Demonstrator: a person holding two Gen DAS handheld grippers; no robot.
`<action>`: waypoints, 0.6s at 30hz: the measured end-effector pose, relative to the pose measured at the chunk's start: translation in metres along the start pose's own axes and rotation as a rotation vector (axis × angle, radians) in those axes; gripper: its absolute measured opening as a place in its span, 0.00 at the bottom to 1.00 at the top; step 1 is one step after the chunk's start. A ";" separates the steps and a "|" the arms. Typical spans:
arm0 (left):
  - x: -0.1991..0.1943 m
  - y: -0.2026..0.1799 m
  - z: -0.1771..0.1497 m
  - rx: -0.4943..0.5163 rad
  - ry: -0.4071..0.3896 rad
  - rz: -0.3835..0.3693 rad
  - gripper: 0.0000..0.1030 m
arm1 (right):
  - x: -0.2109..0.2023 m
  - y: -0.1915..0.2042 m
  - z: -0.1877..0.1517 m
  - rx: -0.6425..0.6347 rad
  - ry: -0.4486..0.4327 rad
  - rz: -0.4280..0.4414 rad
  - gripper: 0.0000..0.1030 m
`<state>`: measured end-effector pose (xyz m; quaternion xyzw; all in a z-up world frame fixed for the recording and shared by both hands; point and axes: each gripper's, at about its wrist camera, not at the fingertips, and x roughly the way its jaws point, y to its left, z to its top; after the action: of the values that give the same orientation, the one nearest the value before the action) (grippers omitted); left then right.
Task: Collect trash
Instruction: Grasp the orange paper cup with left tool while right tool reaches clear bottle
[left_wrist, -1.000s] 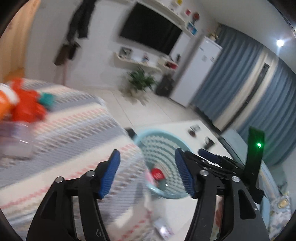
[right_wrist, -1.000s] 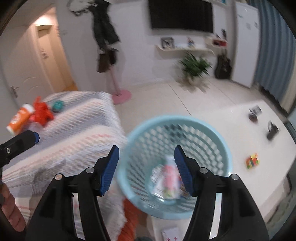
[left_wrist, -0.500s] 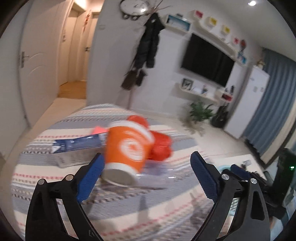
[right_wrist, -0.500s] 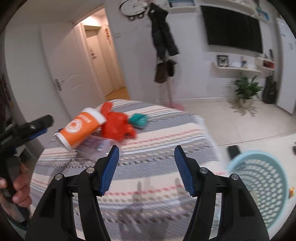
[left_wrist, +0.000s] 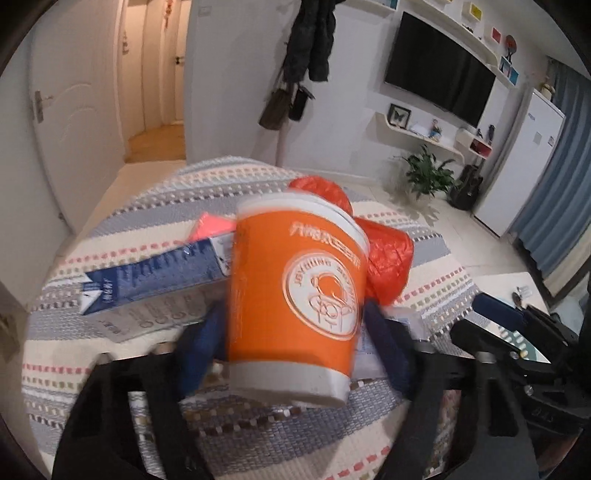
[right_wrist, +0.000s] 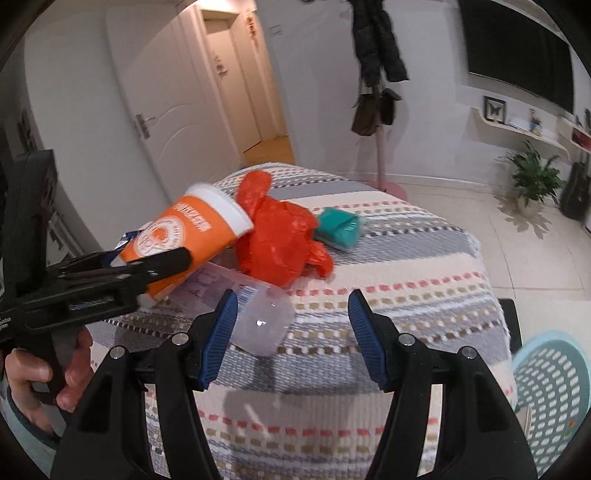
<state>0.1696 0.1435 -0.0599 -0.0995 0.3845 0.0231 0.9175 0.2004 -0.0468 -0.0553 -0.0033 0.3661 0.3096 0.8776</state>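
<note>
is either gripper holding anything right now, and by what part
The left gripper has its fingers on either side of the orange cup, low on its body near the base. The right gripper is open, holding nothing.

TV (left_wrist: 439, 77), coat (left_wrist: 314, 37), plant (left_wrist: 428, 177), fridge (left_wrist: 517, 177), door (right_wrist: 177, 122).

One cup (right_wrist: 192, 236), one red bag (right_wrist: 280, 240) (crumpled), one basket (right_wrist: 550, 373)

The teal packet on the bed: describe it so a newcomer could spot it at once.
Start at the striped bedspread and find the trash pile at its far end. The teal packet lies at the pile's right edge, against the crumpled red plastic bag. It is the only blue-green piece, small and folded, away from the orange cup.
</note>
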 end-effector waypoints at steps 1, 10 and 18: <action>-0.003 0.003 -0.001 -0.010 -0.010 -0.006 0.63 | 0.003 0.004 0.002 -0.016 0.005 0.011 0.56; -0.067 0.041 -0.031 -0.115 -0.140 -0.076 0.62 | 0.034 0.029 0.017 -0.091 0.061 0.058 0.51; -0.102 0.078 -0.057 -0.195 -0.186 -0.050 0.62 | 0.044 0.032 0.007 -0.045 0.194 0.166 0.51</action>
<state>0.0489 0.2124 -0.0395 -0.1951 0.2909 0.0467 0.9355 0.2111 0.0047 -0.0721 -0.0226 0.4411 0.3875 0.8092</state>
